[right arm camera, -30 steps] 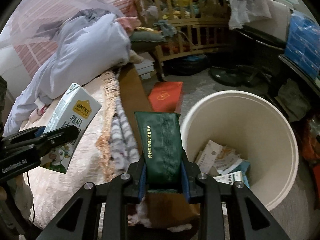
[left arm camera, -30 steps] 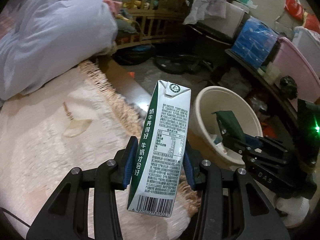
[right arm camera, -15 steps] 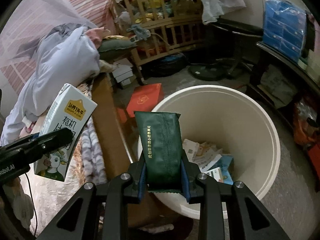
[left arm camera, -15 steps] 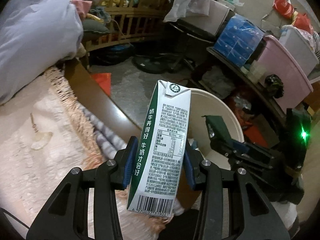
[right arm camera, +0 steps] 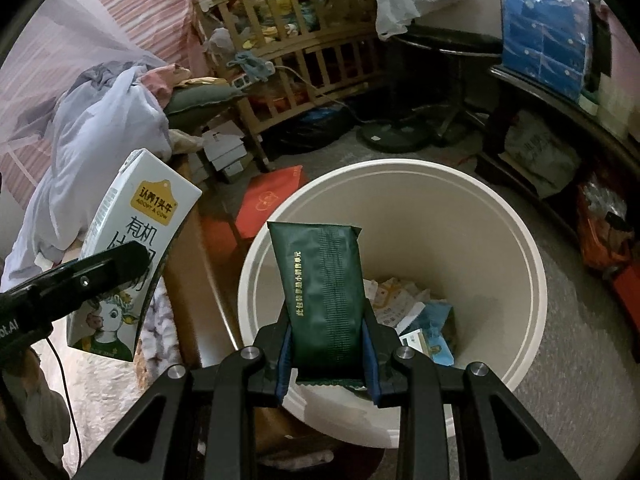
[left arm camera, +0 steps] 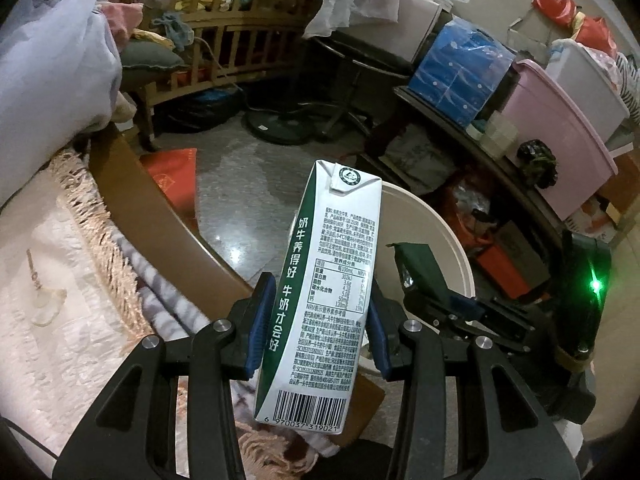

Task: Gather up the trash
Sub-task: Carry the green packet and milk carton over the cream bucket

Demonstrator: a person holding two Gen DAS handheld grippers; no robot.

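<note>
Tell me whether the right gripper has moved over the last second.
Yes. The right gripper, shut on the green packet, has shifted from beside the cream bin to over its opening.

Below my right fingers the bin (right arm camera: 516, 240) mouth gapes wide, paper scraps (right arm camera: 404, 304) low inside. Left of them, the bed edge (right arm camera: 192, 264) and my left gripper (left arm camera: 318, 320) crowd close.

The right gripper (right arm camera: 326, 354) clamps a dark green packet (right arm camera: 322, 292) upright over the open cream bin (right arm camera: 520, 248); paper scraps (right arm camera: 400, 304) lie at the bin's bottom; to the left, the left gripper (right arm camera: 116, 264) holds a white milk carton (right arm camera: 136, 220) above the bed edge.
</note>
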